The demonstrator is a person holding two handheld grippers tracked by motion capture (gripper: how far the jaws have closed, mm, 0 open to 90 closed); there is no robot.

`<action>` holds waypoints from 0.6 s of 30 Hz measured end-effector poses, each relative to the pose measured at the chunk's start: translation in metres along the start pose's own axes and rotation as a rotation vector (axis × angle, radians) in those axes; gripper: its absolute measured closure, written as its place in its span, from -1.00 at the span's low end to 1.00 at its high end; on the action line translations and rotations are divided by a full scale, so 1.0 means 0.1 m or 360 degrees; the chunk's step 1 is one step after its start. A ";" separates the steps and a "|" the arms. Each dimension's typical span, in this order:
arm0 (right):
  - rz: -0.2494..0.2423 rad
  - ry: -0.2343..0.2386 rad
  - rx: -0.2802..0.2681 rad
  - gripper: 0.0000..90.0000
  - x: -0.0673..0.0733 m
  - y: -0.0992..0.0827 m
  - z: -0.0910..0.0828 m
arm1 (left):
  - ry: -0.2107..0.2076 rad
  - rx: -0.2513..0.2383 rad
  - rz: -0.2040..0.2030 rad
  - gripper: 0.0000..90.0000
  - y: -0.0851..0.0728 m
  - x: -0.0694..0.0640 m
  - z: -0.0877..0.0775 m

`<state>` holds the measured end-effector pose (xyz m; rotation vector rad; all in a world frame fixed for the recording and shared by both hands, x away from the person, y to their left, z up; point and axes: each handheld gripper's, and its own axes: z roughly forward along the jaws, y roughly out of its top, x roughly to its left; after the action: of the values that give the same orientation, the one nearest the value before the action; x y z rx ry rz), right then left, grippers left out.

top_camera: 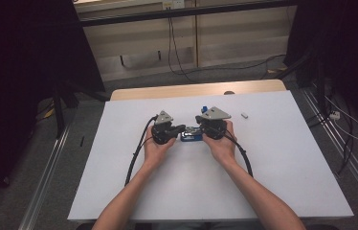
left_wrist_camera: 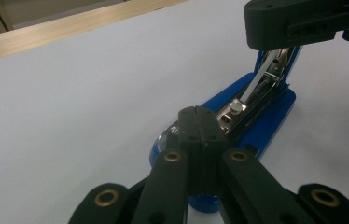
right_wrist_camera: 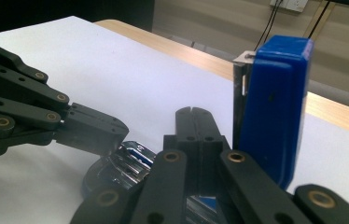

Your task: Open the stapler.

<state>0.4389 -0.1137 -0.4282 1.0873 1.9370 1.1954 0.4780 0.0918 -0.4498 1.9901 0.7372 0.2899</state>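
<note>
A blue stapler point(top_camera: 191, 137) lies opened near the middle of the white table point(top_camera: 273, 167), between the two grippers. Its blue cover point(right_wrist_camera: 275, 107) stands upright, and the metal magazine point(left_wrist_camera: 261, 84) is bare above the blue base point(left_wrist_camera: 277, 116). My left gripper point(top_camera: 183, 128) is shut with nothing between its jaws. Its tip point(left_wrist_camera: 200, 114) rests on the front of the metal part point(right_wrist_camera: 126, 158). My right gripper point(top_camera: 199, 125) is also shut and empty, and its tip point(right_wrist_camera: 193, 114) sits just beside the raised cover. In the left gripper view, the right gripper point(left_wrist_camera: 294, 23) hangs over the stapler's hinge end.
A small white piece point(top_camera: 244, 115) lies on the table to the right of the grippers. A wooden edge point(top_camera: 196, 90) runs along the far side. Black cables point(top_camera: 136, 153) trail from both grippers toward the person. Dark frames and floor cables surround the table.
</note>
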 end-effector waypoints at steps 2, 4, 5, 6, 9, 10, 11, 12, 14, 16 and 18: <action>0.0000 0.0001 0.0001 1.00 0.00 0.00 0.00 | 0.0000 0.0002 0.0003 1.00 0.00 0.00 0.00; 0.0015 -0.0003 -0.0001 1.00 -0.02 0.00 -0.01 | 0.0003 0.0000 0.0010 1.00 0.00 0.00 0.00; 0.0025 0.0001 -0.0004 1.00 -0.03 0.00 -0.01 | 0.0005 -0.0001 0.0029 1.00 0.00 -0.01 0.00; 0.0030 0.0000 -0.0007 1.00 -0.04 0.00 -0.02 | 0.0005 -0.0001 0.0026 1.00 0.00 -0.01 0.00; 0.0035 0.0005 -0.0007 1.00 -0.05 0.00 -0.04 | 0.0002 -0.0003 0.0021 1.00 0.00 0.00 0.00; 0.0025 0.0000 -0.0005 1.00 -0.05 0.00 -0.04 | 0.0001 -0.0002 0.0018 1.00 0.00 0.00 0.00; 0.0022 -0.0004 -0.0006 1.00 -0.05 0.00 -0.04 | -0.0001 -0.0003 0.0015 1.00 0.00 0.00 0.00; 0.0028 -0.0002 -0.0008 1.00 -0.05 0.00 -0.04 | 0.0002 0.0001 0.0018 1.00 0.00 0.00 0.00; 0.0021 -0.0004 -0.0013 1.00 -0.05 0.01 -0.04 | -0.0008 -0.0007 0.0006 1.00 -0.01 0.01 0.00; 0.0015 -0.0003 -0.0015 1.00 -0.05 0.01 -0.05 | -0.0007 -0.0007 0.0006 1.00 -0.01 0.01 0.00; 0.0009 -0.0029 -0.0020 1.00 -0.06 0.01 -0.06 | -0.0007 -0.0005 0.0006 1.00 -0.01 0.01 0.00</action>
<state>0.4375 -0.1211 -0.4242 1.0943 1.9115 1.1949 0.4785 0.0927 -0.4504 1.9886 0.7296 0.2886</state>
